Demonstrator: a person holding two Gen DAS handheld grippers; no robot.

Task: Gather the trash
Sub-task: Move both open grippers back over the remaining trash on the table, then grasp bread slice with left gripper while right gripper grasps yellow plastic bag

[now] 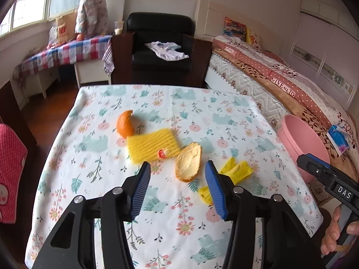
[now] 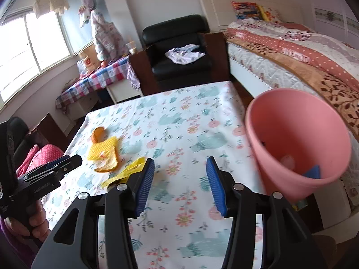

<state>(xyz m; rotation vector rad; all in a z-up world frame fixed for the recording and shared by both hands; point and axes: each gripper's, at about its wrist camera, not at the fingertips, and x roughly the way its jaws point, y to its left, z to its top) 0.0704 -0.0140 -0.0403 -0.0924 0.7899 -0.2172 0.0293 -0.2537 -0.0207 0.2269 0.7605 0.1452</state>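
Note:
Trash lies on the floral tablecloth (image 1: 170, 201): a curled orange peel (image 1: 125, 124), a yellow foam net (image 1: 152, 145) with a small red scrap (image 1: 162, 152) on it, a large peel (image 1: 188, 164) lying pale side up, and crumpled yellow wrapper (image 1: 235, 170). My left gripper (image 1: 178, 168) is open above the cloth, and the large peel shows just beyond its fingertips. My right gripper (image 2: 180, 163) is open over bare cloth, holding nothing. To its right is a pink bin (image 2: 291, 121) tilted toward me, with a blue scrap (image 2: 313, 171) inside. The trash (image 2: 105, 154) lies to the right gripper's left.
A bed (image 1: 280, 83) runs along the table's right side, with a tissue pack (image 1: 337, 137) on it. A black armchair (image 1: 161, 44) stands beyond the far table edge. A checked bench (image 1: 67, 51) is at the back left, and a red cushion (image 1: 11, 170) is at the left.

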